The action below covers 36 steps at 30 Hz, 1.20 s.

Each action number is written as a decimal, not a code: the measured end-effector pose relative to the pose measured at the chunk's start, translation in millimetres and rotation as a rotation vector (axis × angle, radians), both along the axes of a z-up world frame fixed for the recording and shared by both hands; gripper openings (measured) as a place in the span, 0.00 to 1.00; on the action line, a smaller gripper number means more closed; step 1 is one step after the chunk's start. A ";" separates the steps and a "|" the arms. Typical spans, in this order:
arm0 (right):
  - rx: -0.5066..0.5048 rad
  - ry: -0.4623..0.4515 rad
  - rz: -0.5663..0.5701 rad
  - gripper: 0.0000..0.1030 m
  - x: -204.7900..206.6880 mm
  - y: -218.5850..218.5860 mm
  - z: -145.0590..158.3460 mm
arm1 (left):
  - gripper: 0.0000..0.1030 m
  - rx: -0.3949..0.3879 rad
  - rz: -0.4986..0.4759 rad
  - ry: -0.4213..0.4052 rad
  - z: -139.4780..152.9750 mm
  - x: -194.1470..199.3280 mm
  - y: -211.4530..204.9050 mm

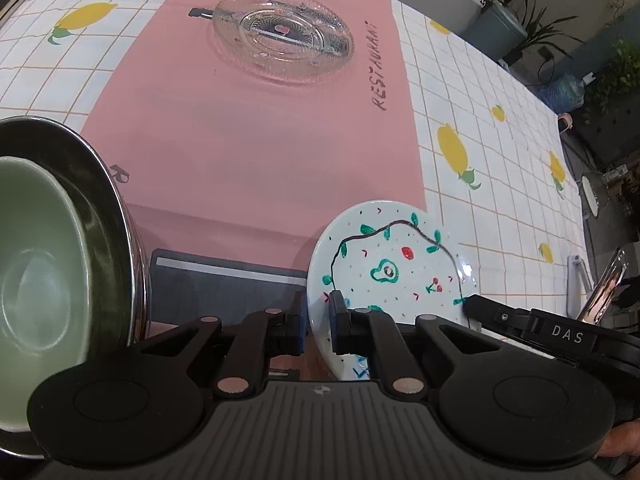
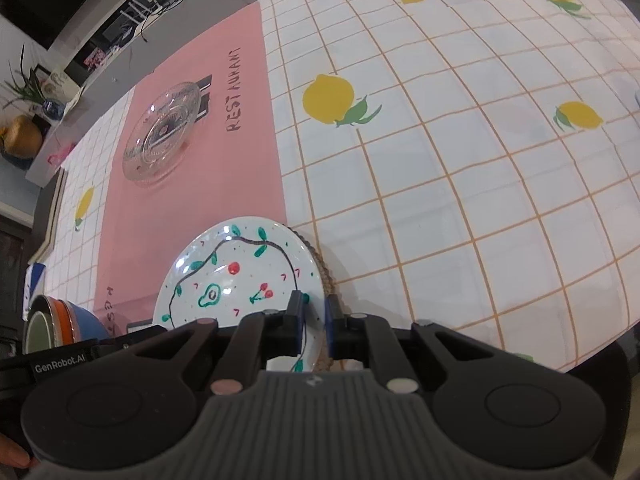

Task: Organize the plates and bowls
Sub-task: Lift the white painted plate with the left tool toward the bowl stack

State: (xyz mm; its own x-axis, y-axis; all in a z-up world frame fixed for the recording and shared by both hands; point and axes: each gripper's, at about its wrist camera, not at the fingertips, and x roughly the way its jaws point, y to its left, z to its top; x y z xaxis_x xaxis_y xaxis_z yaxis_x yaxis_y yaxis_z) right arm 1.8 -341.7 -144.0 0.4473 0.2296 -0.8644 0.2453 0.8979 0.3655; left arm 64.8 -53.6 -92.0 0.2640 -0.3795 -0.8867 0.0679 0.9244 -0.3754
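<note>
A lemon-print checked tablecloth (image 2: 440,160) covers the table; potted plants (image 1: 548,28) behind.

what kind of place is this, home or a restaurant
Most likely a home dining table, not a real restaurant. A lemon-print tablecloth covers it, with a pink placemat printed "RESTAURANT". A painted plate, a glass dish and stacked bowls sit on it, with houseplants beyond.

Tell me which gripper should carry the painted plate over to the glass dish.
Likely either: the left gripper and right gripper each pinch opposite rims of the painted plate, so moving together to the glass dish looks safest.
</note>
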 end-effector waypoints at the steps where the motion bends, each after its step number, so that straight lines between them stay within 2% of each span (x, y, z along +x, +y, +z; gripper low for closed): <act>1: -0.005 -0.002 0.002 0.09 0.0 0.5 -0.1 | 0.12 0.007 -0.004 0.000 -0.4 0.1 -1.0; 7: -0.046 -0.006 0.029 0.09 1.1 6.7 1.6 | 0.12 0.048 -0.038 -0.004 -2.6 -0.3 -6.8; 26: -0.208 -0.037 0.113 0.16 -1.9 28.4 9.9 | 0.14 0.053 -0.086 -0.033 3.9 -5.5 -4.5; 29: -0.228 -0.059 0.113 0.26 -2.4 28.8 15.1 | 0.17 0.035 -0.081 -0.059 12.6 -6.2 1.9; 32: -0.235 -0.094 0.130 0.29 2.1 30.6 23.1 | 0.17 -0.003 -0.077 -0.086 24.7 -0.9 11.5; 36: -0.217 -0.159 0.161 0.41 16.8 34.9 39.7 | 0.18 -0.032 -0.053 -0.141 46.1 12.4 26.7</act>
State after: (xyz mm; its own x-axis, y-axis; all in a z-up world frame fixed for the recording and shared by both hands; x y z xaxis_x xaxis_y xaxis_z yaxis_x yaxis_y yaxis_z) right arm 18.6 -306.9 -104.2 0.5539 0.1263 -0.8229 0.0483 0.9819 0.1833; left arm 77.1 -26.9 -45.8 0.3638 -0.4238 -0.8295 0.1705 0.9058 -0.3879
